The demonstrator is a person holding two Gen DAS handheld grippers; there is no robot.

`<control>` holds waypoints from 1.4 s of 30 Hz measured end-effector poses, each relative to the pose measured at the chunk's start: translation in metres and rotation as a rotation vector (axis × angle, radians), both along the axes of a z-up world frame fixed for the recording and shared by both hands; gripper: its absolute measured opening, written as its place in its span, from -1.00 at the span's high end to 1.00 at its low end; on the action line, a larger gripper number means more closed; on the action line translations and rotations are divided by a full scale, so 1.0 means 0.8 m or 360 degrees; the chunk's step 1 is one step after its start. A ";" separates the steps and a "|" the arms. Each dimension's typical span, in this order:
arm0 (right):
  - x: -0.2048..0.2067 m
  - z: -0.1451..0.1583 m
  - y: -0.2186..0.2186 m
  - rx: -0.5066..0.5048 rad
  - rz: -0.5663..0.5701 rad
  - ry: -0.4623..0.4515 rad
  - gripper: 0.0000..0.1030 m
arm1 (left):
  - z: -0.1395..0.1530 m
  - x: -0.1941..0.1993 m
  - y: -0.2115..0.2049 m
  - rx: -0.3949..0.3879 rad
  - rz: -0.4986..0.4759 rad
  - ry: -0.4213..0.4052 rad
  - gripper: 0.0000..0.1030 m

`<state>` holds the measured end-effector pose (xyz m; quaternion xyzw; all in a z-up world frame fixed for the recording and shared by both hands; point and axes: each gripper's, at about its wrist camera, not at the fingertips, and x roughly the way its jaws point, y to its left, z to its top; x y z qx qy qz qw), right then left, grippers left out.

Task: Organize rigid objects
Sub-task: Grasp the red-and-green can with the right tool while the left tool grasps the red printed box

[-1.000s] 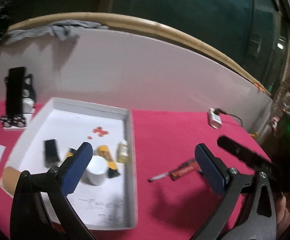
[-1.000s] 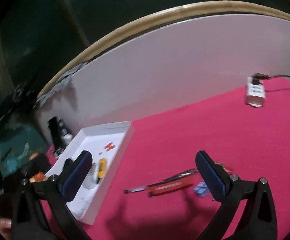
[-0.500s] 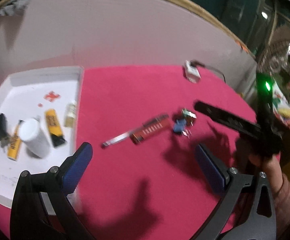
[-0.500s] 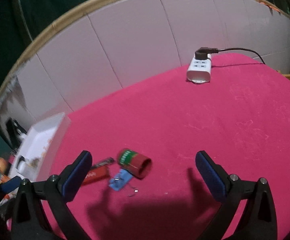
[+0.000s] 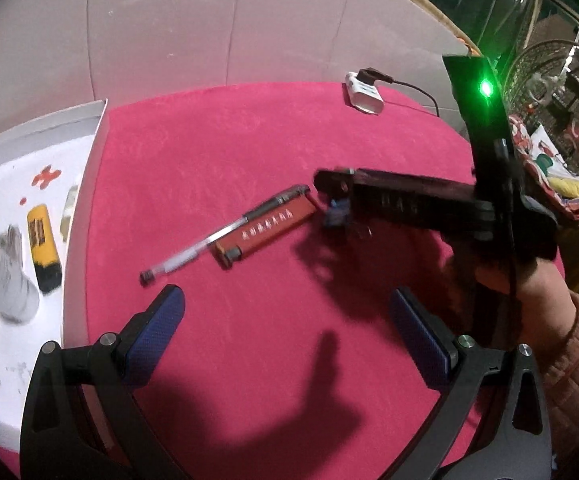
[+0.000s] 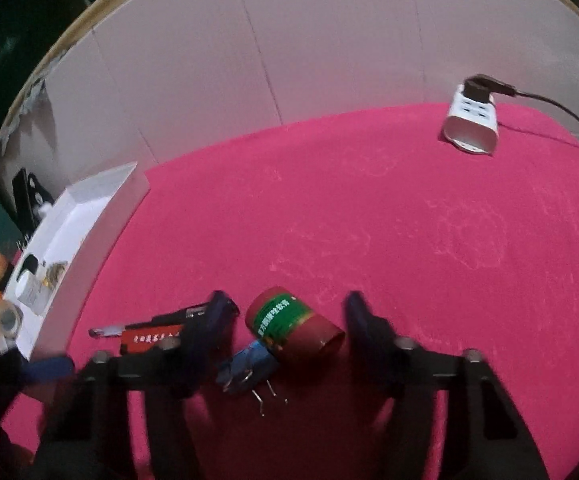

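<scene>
Crimson cloth covers the bench [image 5: 249, 140], which is backed by a pale panelled wall. Right wrist view: the right tongs [image 6: 285, 320] straddle a small red canister with a green label [image 6: 289, 326], which lies on its side on the cloth. The jaws are closing, the canister sits between them, and the pads are not yet pressing on it. A blue binder clip [image 6: 245, 364] touches the canister's near side, with its wire handles pointing toward the camera. Left wrist view: the left tongs [image 5: 285, 332] are held wide apart above bare cloth with nothing between them. Beyond them a clear-barrelled pen [image 5: 217, 240] lies alongside a flat red case with white lettering [image 5: 267, 228]; the two touch along their length. The right tongs enter from the right, carried by a hand [image 5: 529, 280] in a quilted sleeve. At the left stands a white tray [image 5: 89, 184] containing a white cylinder [image 5: 1, 276], a yellow-and-black tube [image 5: 43, 248] and a small bottle [image 5: 68, 212]. A white power strip [image 6: 471, 128] with a black plug rests at the far edge.
</scene>
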<state>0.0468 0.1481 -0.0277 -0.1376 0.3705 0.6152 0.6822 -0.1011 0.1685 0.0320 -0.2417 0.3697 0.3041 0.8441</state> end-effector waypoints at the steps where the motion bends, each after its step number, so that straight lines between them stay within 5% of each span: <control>1: 0.000 0.000 -0.001 -0.0006 0.0016 -0.0013 0.08 | 0.000 0.004 0.003 0.0005 -0.0005 0.0011 -0.99; 19: 0.049 -0.006 -0.134 0.0002 -0.0084 0.0075 0.08 | -0.025 0.070 0.035 0.0089 -0.0183 0.0228 -0.99; 22: 0.049 -0.007 -0.141 0.0018 -0.0081 0.0114 0.08 | -0.024 0.070 0.020 0.0035 -0.0289 0.0203 -0.99; 26: 0.051 -0.008 -0.143 0.0049 -0.0072 0.0202 0.08 | -0.014 0.057 -0.010 -0.0195 -0.0531 0.0029 -0.99; 31: 0.053 -0.007 -0.142 0.0055 -0.0073 0.0225 0.08 | -0.002 0.056 -0.006 0.0043 -0.0339 0.0118 -0.99; 38: 0.051 -0.006 -0.142 0.0050 -0.0073 0.0213 0.08 | -0.038 0.082 0.016 0.0184 -0.0107 0.0414 -0.99; 42: 0.049 -0.007 -0.142 0.0043 -0.0082 0.0194 0.08 | -0.040 0.079 0.025 0.0188 0.0008 0.0394 -0.91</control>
